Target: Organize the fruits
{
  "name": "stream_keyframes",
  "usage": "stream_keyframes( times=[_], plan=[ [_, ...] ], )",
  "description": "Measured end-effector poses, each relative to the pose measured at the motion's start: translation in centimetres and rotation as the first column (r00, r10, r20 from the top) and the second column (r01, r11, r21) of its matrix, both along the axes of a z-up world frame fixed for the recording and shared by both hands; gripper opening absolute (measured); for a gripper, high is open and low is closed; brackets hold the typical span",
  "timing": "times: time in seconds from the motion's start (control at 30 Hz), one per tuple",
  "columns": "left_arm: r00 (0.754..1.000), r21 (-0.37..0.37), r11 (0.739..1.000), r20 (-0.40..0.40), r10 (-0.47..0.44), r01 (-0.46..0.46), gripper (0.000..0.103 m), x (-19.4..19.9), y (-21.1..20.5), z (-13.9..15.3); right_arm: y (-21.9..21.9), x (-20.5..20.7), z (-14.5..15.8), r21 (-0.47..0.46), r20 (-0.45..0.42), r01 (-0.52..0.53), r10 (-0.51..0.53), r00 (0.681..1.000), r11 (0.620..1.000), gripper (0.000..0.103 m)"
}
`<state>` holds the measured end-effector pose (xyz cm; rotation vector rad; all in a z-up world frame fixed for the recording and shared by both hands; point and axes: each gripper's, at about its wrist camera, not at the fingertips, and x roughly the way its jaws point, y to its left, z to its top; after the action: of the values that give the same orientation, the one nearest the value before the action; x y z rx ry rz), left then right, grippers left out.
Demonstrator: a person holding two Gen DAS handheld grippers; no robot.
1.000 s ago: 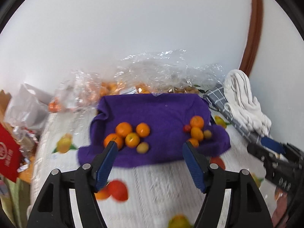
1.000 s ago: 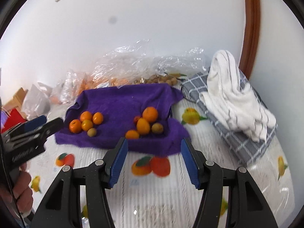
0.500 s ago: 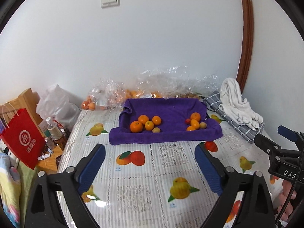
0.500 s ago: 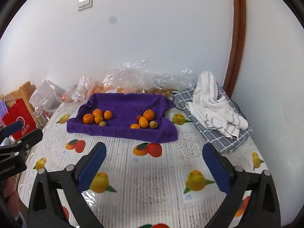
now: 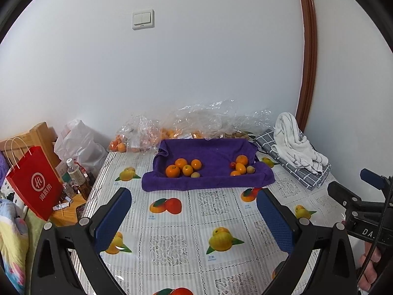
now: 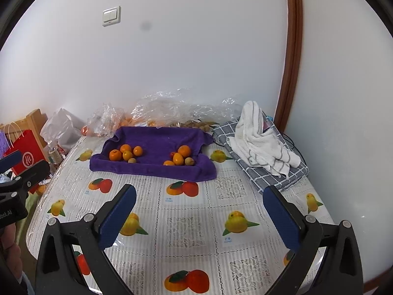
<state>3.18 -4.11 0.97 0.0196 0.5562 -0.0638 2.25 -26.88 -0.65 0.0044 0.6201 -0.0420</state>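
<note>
Both grippers' fingers now spread wide, farther from the purple towel.

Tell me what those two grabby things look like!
Both are alike. The left gripper and the right gripper each have two black plastic arms shaped like open triangles, joined with silver screws. The fingers wear flat blue pads with a bumpy texture. The right one's side carries white letters and a thin black cable. No sleeves show.
</note>
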Motion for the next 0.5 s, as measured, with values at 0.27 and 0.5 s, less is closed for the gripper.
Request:
stream_keyframes(
  times=[0.27, 0.5],
  plan=[
    [1.000, 0.000, 1.000, 0.000, -0.002, 0.002, 0.103, -0.17, -0.39, -0.06, -0.60, -0.26, 0.02, 0.006, -0.002, 0.016, -0.016, 1.000, 1.000, 0.102],
    [1.000, 0.000, 1.000, 0.000, -0.003, 0.003, 0.103, -0.13, -0.32, -0.07, -0.63, -0.30, 0.10, 0.013, 0.004, 0.021, -0.021, 1.000, 1.000, 0.102]
  ],
)
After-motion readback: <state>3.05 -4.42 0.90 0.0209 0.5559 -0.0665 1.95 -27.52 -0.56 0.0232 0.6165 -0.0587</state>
